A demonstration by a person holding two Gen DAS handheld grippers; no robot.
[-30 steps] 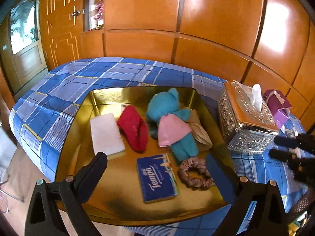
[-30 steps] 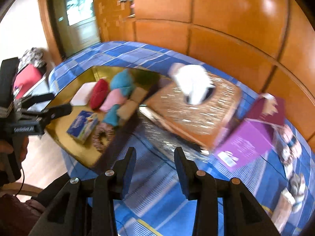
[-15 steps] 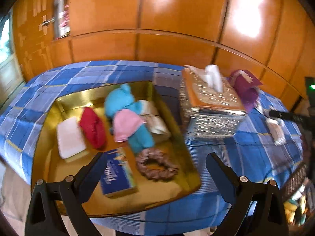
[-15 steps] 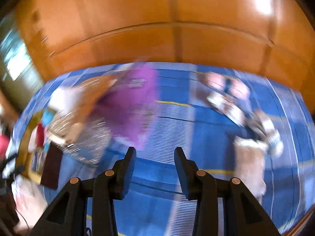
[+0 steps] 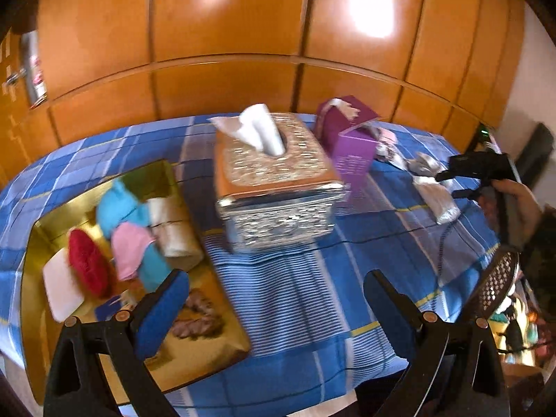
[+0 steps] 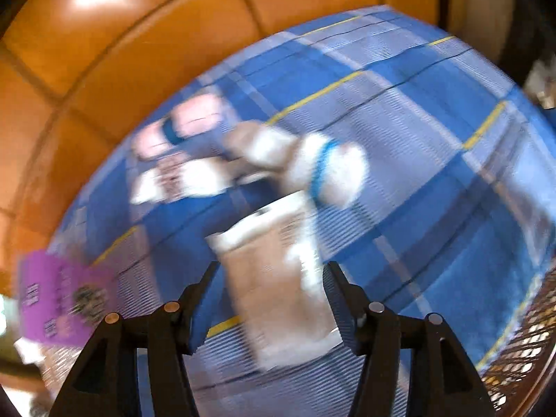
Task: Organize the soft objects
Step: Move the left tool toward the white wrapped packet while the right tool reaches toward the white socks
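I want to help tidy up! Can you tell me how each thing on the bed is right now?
Gold tray: holding soft toys.
Silver tissue box: upright, tissue sticking out.
Purple box: top torn open.
Beige packet: lying flat, between the right tool's fingers, not pinched.
Left tool: open, empty.
Right tool: opening over the packet.

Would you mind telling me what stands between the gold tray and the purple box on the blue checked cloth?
In the left wrist view, the silver tissue box stands between the gold tray and the purple box.
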